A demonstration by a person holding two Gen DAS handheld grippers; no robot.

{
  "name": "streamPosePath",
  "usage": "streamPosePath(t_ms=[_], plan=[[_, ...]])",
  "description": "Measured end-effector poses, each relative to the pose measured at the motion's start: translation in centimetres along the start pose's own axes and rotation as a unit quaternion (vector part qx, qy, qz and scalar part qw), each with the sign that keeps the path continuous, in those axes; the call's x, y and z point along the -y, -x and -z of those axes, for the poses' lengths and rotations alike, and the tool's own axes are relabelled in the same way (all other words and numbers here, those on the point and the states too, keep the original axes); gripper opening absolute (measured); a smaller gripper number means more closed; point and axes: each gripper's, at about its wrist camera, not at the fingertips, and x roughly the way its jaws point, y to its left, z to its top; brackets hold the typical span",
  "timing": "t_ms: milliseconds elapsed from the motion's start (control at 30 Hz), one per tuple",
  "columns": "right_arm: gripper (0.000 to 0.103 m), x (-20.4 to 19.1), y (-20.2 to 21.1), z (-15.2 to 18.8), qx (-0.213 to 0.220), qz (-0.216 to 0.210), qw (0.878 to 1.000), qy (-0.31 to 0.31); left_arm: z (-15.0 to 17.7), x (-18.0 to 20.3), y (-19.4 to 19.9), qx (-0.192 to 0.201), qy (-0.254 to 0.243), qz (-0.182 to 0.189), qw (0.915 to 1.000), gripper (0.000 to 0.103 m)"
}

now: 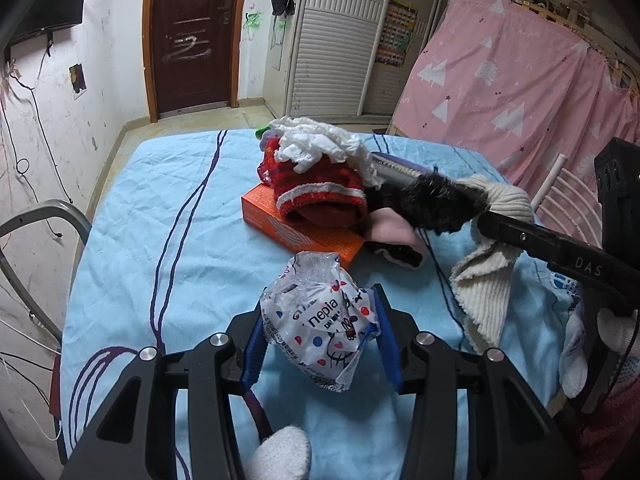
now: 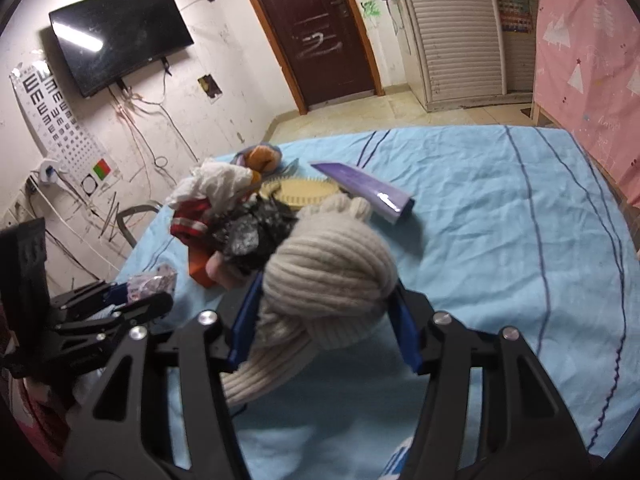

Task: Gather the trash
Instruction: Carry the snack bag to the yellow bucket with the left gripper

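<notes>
My left gripper (image 1: 320, 320) is shut on a crumpled plastic "nepia" wrapper (image 1: 320, 320), held just above the blue tablecloth (image 1: 160, 200). My right gripper (image 2: 324, 292) is shut on a cream knit cloth (image 2: 328, 272), lifted above the table; it also shows in the left wrist view (image 1: 492, 276), hanging from the right gripper's fingers. A pile lies behind: crumpled white tissue (image 1: 320, 140), a red striped sock (image 1: 320, 196), an orange box (image 1: 304, 232) and a black furry item (image 1: 432, 200).
A purple packet (image 2: 360, 184) and a yellow comb-like item (image 2: 300, 194) lie on the table. A grey chair (image 1: 40, 216) stands at the left. A pink curtain (image 1: 520, 80) hangs at the right. A door (image 1: 192, 32) is at the back.
</notes>
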Motion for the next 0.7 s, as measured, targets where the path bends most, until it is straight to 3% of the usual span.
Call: streamPosePath(t_ms=[367, 700], plan=[[0.056, 3.7, 5.1, 0.0, 0.06, -0.005, 0.998, -0.035, -1.0, 5.1, 4.0, 0.036, -0.037, -0.005, 0.9987, 0.038], [0.056, 10.2, 9.8, 0.2, 0.115, 0.013, 0.989, -0.086, -3.5, 12.0, 4.2, 0.057, -0.088, 0.02, 0.9943, 0.038]])
